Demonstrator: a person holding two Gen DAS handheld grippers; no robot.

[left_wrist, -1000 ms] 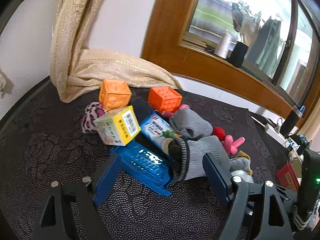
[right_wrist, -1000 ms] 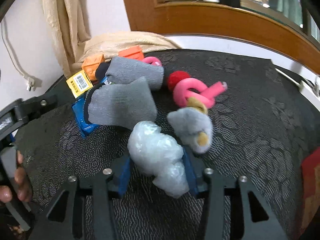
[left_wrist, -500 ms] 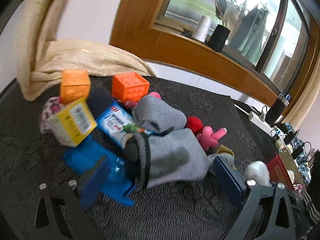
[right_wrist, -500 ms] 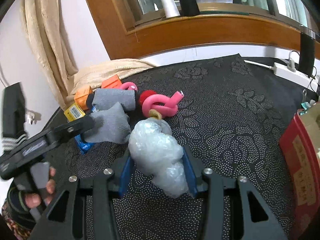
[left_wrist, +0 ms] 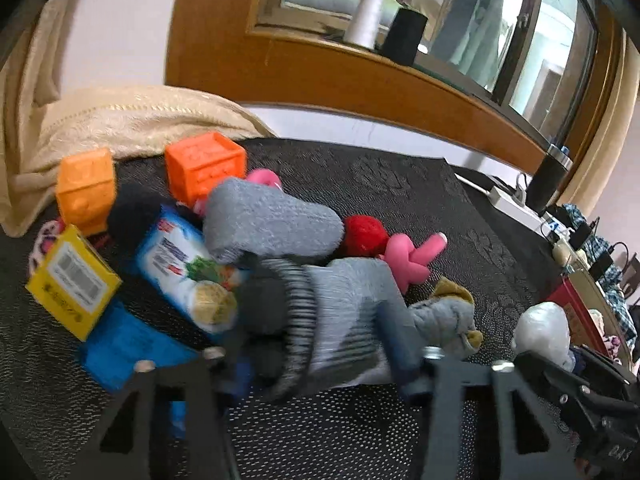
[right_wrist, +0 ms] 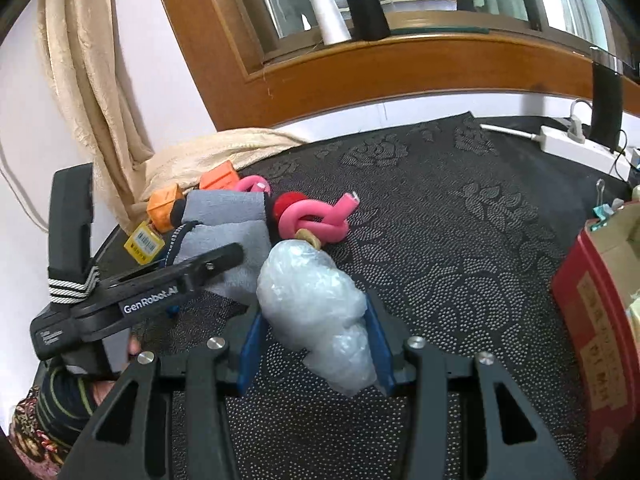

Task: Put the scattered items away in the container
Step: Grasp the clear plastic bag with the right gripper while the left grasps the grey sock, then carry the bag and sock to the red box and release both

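The right tool [right_wrist: 312, 344] is clamping a crumpled clear plastic bag [right_wrist: 316, 304] between its blue pads, holding it above the dark patterned tabletop [right_wrist: 448, 216]. The same bag is showing in the left wrist view at the right edge [left_wrist: 544, 330], with the right tool's black frame just under it.

The left tool [left_wrist: 316, 344] is closing around a grey sock [left_wrist: 344, 312] with a striped cuff; its blue pads are sitting at either side of the sock, the right one pressing against the fabric, but the view is blurred and I cannot tell whether the grip is firm. A second grey sock [left_wrist: 272, 220] is lying just behind the first, touching it.

The rest of the clutter is crowding together on the left part of the tabletop: two orange cubes [left_wrist: 204, 162], a yellow box with a barcode [left_wrist: 72, 280], a blue and white food packet [left_wrist: 188, 268], a flat blue package [left_wrist: 120, 344], a red ball [left_wrist: 362, 234], a knotted pink foam tube [right_wrist: 314, 218] and a small grey plush toy [left_wrist: 444, 316] lying just right of the held sock.

A red cardboard box [right_wrist: 596, 320] with its flaps open is standing at the right edge of the tabletop, well apart from the pile. A cream curtain [right_wrist: 92, 80] is hanging at the left, its end resting behind the cubes
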